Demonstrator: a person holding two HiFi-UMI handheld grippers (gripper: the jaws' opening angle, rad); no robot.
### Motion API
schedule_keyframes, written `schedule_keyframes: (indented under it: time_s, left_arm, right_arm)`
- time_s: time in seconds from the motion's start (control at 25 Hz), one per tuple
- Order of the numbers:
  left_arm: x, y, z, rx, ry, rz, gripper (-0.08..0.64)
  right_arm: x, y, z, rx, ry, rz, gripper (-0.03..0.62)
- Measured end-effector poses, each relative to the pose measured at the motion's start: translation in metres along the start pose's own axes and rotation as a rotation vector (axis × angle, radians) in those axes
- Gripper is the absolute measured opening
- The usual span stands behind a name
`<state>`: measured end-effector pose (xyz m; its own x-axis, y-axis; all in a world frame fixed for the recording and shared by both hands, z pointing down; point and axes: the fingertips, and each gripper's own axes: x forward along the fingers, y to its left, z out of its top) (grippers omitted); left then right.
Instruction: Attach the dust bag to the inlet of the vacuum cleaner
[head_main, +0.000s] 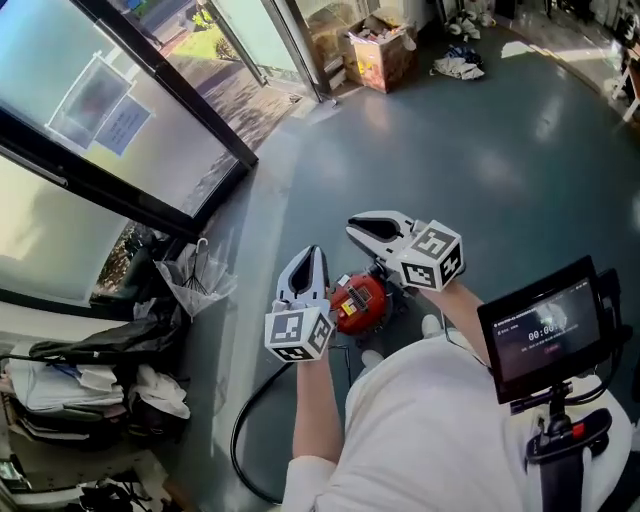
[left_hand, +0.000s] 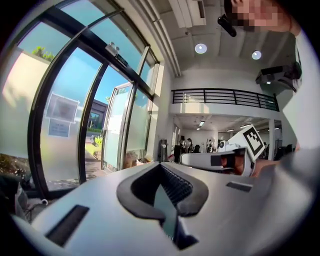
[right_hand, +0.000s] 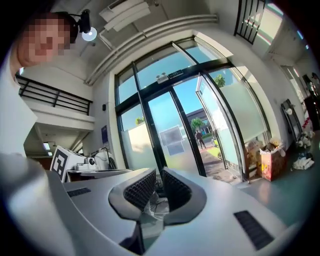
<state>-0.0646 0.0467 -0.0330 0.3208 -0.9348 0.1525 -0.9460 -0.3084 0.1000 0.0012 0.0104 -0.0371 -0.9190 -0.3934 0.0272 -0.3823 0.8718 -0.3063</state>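
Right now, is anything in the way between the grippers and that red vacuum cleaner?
Nothing visible: the left gripper and right gripper hang in open air above the vacuum cleaner. No dust bag shows.

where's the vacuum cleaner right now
In the head view the red vacuum cleaner sits on the grey floor at lower centre, showing between the left gripper and the right gripper.

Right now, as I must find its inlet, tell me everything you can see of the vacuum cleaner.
The vacuum cleaner is small, round and glossy red, plastic-looking, with black parts. It stands on the grey floor at the person's feet. The left gripper and right gripper, held above it, hide its edges. A black hose or cord curves away. No inlet shows.
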Motion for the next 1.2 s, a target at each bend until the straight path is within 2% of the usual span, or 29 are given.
schedule_keyframes:
  time_s: [0.12, 0.24, 0.48, 0.64, 0.76, 0.8, 1.2]
  left_arm:
    - [-0.004, 0.005, 0.039, 0.027, -0.054, 0.012, 0.006]
    - [-0.007, 0.008, 0.054, 0.04, -0.09, 0.013, 0.006]
    - [-0.012, 0.011, 0.055, 0.042, -0.105, 0.022, 0.006]
    - [-0.015, 0.02, 0.056, 0.04, -0.103, 0.036, 0.006]
    - [-0.016, 0.025, 0.061, 0.039, -0.113, 0.046, 0.006]
    - [-0.016, 0.026, 0.062, 0.036, -0.117, 0.048, 0.006]
    - [-0.009, 0.019, 0.053, 0.022, -0.091, 0.023, 0.006]
  right_arm:
    - [0.014, 0.016, 0.032, -0.02, -0.05, 0.017, 0.052]
    - [0.021, 0.024, 0.045, -0.038, -0.076, 0.03, 0.052]
    - [0.019, 0.027, 0.046, -0.056, -0.077, 0.037, 0.052]
    - [0.012, 0.019, 0.05, -0.077, -0.082, 0.01, 0.052]
    - [0.005, 0.011, 0.052, -0.053, -0.084, -0.008, 0.05]
    - [0.003, 0.009, 0.053, -0.036, -0.088, -0.008, 0.008]
    - [-0.006, -0.004, 0.052, -0.023, -0.084, -0.057, 0.008]
